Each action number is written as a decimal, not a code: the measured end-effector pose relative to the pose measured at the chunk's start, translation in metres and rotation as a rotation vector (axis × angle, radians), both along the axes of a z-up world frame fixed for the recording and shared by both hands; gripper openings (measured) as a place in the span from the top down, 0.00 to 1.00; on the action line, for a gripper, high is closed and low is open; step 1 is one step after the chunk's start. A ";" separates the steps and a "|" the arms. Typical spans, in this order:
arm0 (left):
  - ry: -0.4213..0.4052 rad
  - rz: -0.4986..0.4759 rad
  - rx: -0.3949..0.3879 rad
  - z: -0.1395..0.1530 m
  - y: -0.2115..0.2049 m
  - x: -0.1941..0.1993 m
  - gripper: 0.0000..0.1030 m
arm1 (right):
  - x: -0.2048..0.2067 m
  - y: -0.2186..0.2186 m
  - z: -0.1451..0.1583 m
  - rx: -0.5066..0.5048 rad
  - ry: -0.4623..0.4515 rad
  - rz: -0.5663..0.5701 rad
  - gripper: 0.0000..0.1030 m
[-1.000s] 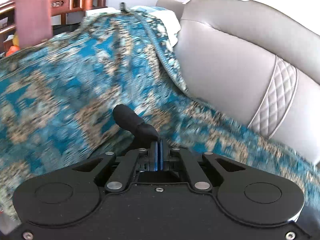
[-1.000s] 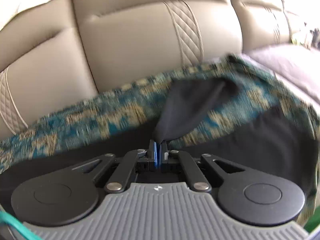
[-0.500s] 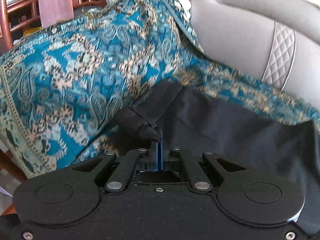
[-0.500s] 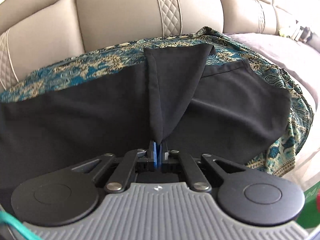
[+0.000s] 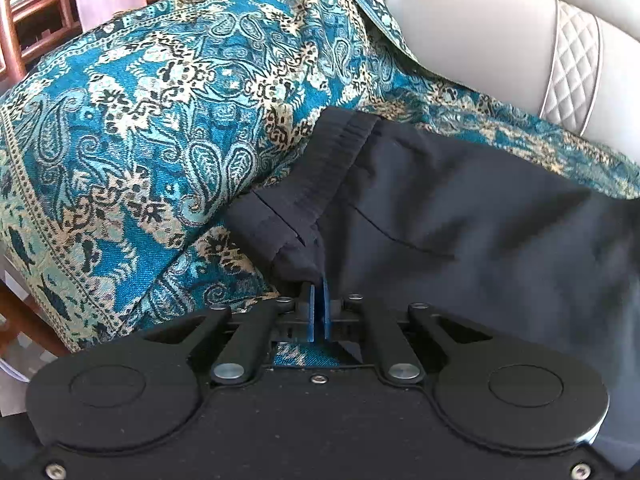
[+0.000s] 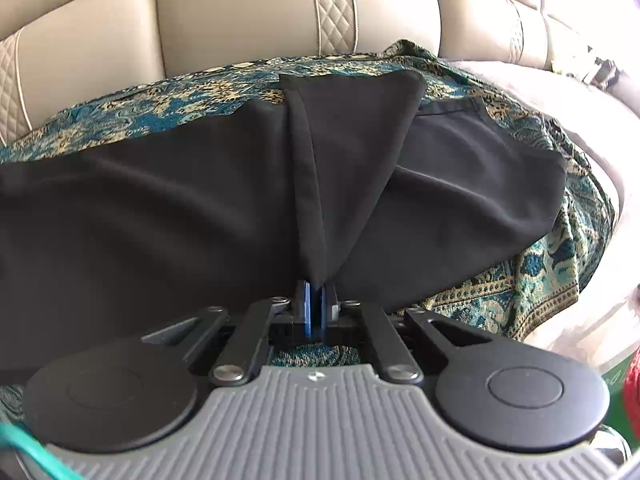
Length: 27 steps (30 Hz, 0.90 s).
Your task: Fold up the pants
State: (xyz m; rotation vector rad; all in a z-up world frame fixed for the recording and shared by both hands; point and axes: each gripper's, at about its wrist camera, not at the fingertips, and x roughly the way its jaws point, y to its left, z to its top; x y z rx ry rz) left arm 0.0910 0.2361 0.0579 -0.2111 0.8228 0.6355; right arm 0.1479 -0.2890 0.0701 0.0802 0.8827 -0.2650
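My left gripper (image 5: 316, 292) pointed down at the sofa seat, blue pads nearly together and pinching the ribbed waistband corner of the black fabric pants (image 5: 460, 216). The waistband (image 5: 332, 164) ran up and away from the pads, lying on the teal and beige paisley woven throw (image 5: 160, 120).

My right gripper (image 6: 316, 292) had just been easing its jaws apart a little, yet a gathered fold of the pants' leg cloth (image 6: 352, 152) sat between the blue pads, pads touching it. That fold rose as a tented flap over the rest of the leg.

The pants lay spread across the throw on the seat, mostly flat. In the right wrist view the hem end (image 6: 532, 184) sat near the throw's fringed border.

Surroundings: grey leather sofa backrest with quilted diamond strips (image 5: 572, 64) just behind the pants; same backrest looked beige in the right view (image 6: 240, 16). The throw draped up over the sofa arm on the left. Reddish-brown wooden furniture (image 5: 16, 28) stood beyond that arm. A pale lilac cushion or sheet (image 6: 560, 92) lay beside the throw on the right. A green cable (image 6: 28, 448) crossed the right view's lower left corner.
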 end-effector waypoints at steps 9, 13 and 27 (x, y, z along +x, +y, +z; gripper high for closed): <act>0.011 -0.024 0.049 -0.007 -0.004 0.003 0.91 | -0.007 -0.005 -0.001 -0.085 -0.017 0.012 0.47; 0.013 -0.024 0.042 -0.007 -0.001 0.005 0.90 | -0.011 -0.025 0.002 0.002 -0.028 -0.028 0.45; 0.024 -0.043 0.096 -0.009 -0.004 0.005 0.90 | -0.017 -0.163 0.024 0.095 -0.220 -0.407 0.46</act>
